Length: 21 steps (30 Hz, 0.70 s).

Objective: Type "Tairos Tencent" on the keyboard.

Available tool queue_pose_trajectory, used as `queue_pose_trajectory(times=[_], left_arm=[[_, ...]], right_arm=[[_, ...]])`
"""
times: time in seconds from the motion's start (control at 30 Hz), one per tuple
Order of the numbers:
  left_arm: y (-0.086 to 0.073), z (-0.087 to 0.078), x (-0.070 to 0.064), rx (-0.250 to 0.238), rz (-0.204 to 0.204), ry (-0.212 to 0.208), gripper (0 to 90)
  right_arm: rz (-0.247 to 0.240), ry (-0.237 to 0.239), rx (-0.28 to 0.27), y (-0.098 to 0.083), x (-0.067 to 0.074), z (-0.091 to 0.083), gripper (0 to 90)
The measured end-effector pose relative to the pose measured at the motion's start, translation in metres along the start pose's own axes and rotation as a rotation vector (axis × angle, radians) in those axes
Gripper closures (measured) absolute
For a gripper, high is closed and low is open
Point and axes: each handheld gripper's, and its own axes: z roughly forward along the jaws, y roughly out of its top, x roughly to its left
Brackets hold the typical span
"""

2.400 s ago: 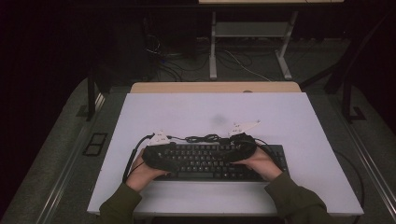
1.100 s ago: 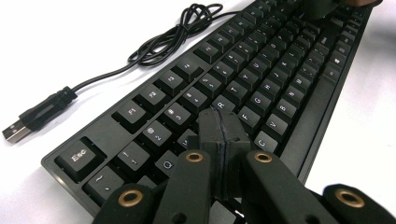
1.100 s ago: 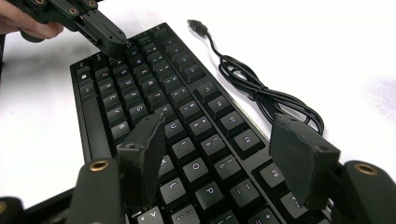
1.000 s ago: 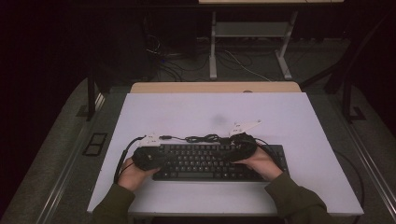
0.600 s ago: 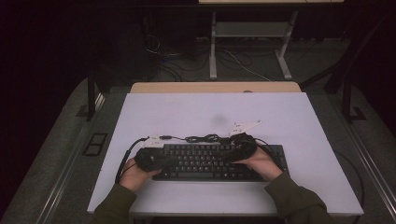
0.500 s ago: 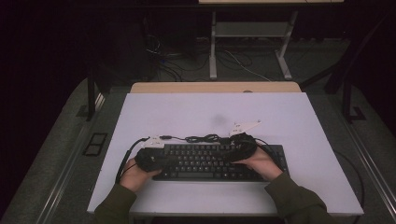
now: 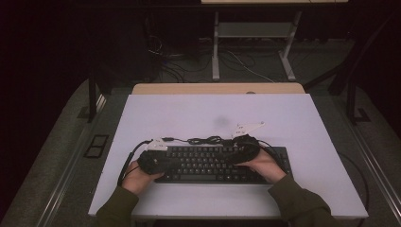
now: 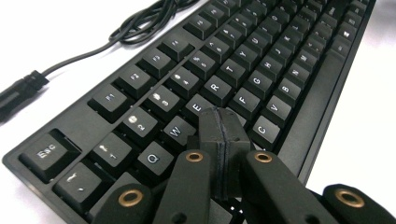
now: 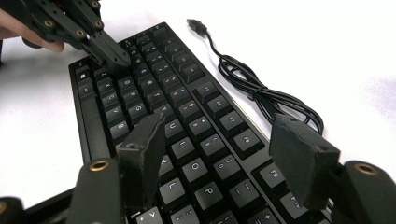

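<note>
White table bears the keyboard (image 7: 215, 163): left fingers (image 8: 224, 135) closed over its keys, right fingers (image 9: 299, 154) spread above.

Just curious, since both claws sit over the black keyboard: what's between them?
Rows of keys on the keyboard, nothing else, between the left gripper and right gripper; the right gripper view shows it.

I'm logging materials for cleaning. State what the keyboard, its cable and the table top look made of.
Keyboard: likely matte black plastic, with moulded keycaps and printed white legends.
Cable: looks like black rubber or vinyl sheathing, flexible, lying in loose coils.
Table top: smooth, pale, low-sheen surface, possibly laminate; I can't tell for sure.
</note>
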Motion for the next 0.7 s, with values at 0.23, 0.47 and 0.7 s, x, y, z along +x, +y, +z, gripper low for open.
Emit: queue_pose_trajectory(times=[0.23, 0.47, 0.7], left_arm=[[0.0005, -0.0004, -0.0006, 0.002, 0.004, 0.005, 89.5], [0.0028, -0.0061, -0.0013, -0.035, -0.007, 0.004, 89.4], [0.0046, -0.0096, -0.0008, -0.056, -0.015, 0.0, 89.4]], right_arm=[[0.001, 0.0, -0.001, 0.0001, 0.0002, 0.0, 35.4], [0.001, 0.001, -0.003, 0.0001, -0.0004, 0.0, 35.4], [0.002, 0.001, -0.003, 0.0001, -0.0003, -0.0002, 35.4]])
